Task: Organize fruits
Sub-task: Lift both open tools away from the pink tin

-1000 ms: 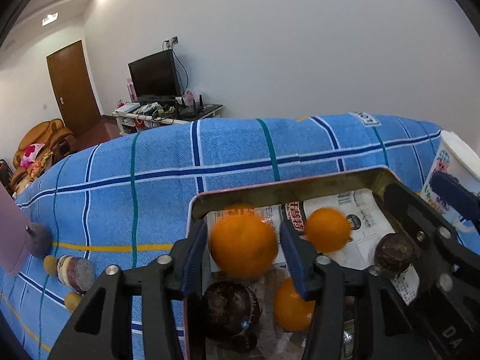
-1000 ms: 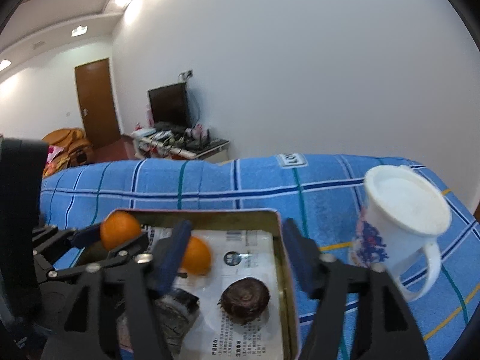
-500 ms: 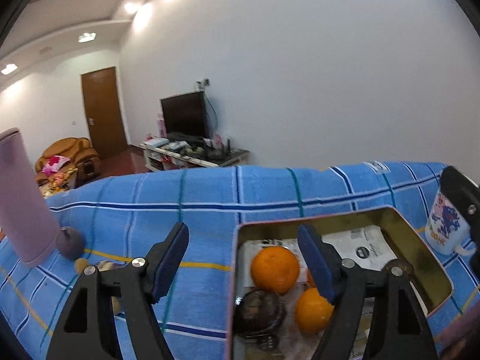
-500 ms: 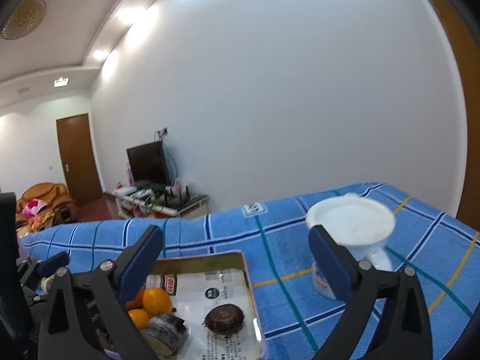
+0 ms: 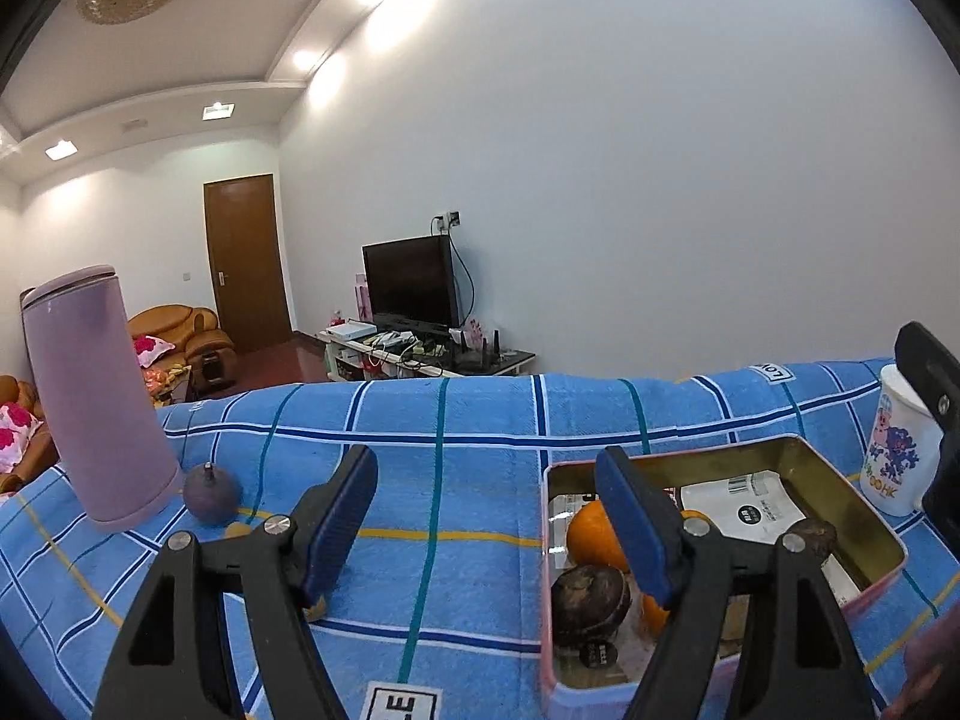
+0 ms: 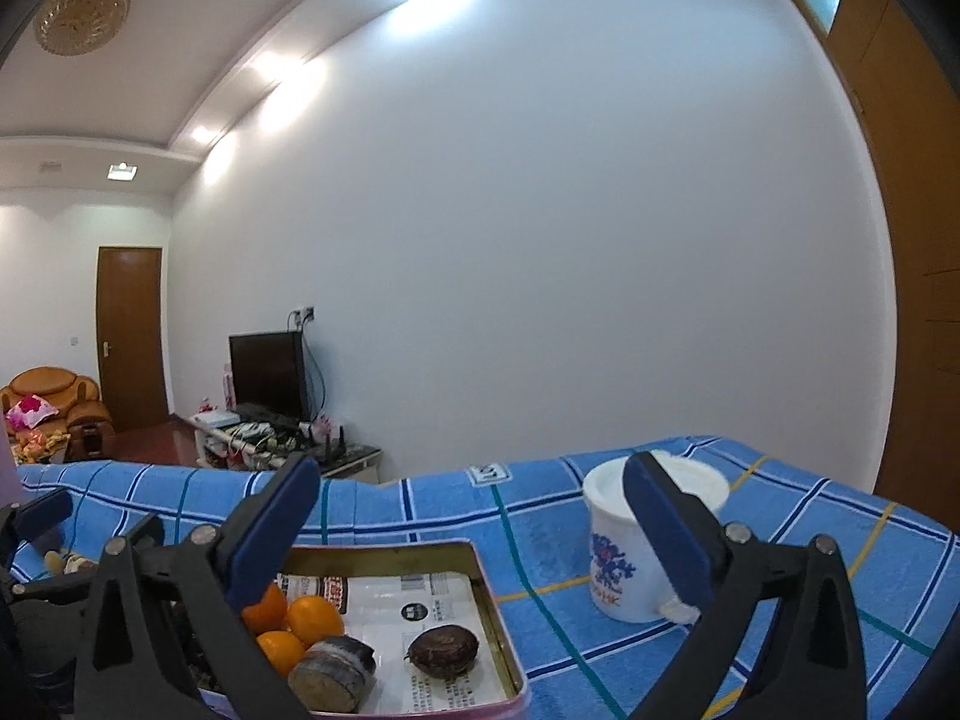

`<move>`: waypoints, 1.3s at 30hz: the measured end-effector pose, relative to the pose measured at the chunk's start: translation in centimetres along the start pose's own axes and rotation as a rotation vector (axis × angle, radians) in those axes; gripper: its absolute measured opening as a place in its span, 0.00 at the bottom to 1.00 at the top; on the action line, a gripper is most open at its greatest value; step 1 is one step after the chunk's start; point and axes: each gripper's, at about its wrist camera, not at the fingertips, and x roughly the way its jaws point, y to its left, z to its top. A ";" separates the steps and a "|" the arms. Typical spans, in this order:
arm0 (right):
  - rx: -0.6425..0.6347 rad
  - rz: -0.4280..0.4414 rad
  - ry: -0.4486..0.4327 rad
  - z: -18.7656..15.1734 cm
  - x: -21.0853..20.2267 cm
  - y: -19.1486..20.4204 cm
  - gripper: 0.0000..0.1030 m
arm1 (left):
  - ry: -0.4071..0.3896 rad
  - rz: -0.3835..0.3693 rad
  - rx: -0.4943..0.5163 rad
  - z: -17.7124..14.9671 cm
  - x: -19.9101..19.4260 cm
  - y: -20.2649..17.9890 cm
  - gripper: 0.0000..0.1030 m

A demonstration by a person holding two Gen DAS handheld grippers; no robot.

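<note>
Fruits (image 6: pixel 312 618) in tin (image 6: pixel 492 594) on blue checked cloth (image 5: pixel 456 420)

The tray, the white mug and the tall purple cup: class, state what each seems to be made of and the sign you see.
Tray: probably tin-plated metal; glossy gold walls, thin rolled rim.
White mug: likely glazed ceramic, perhaps plastic; smooth white, printed blue figure.
Purple cup: matte plastic or coated metal; dull, even surface.
</note>
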 end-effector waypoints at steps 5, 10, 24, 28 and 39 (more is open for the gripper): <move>0.022 -0.009 -0.034 0.0 -0.9 -0.4 1.00 | 0.011 -0.019 -0.002 -0.3 -0.7 0.4 0.74; 0.026 -0.006 -0.057 0.1 -2.0 -0.5 1.00 | 0.030 -0.054 -0.006 -0.5 -1.0 0.9 0.74; 0.038 -0.037 -0.085 0.0 -4.9 -0.8 1.00 | 0.063 -0.077 0.128 -1.7 -2.6 2.6 0.74; 0.067 -0.053 -0.048 -0.1 -5.1 -1.3 1.00 | 0.076 -0.070 0.114 -1.9 -2.7 4.5 0.74; 0.092 0.010 0.089 -0.9 -5.8 0.8 1.00 | 0.091 -0.061 0.069 -2.1 -2.5 7.8 0.74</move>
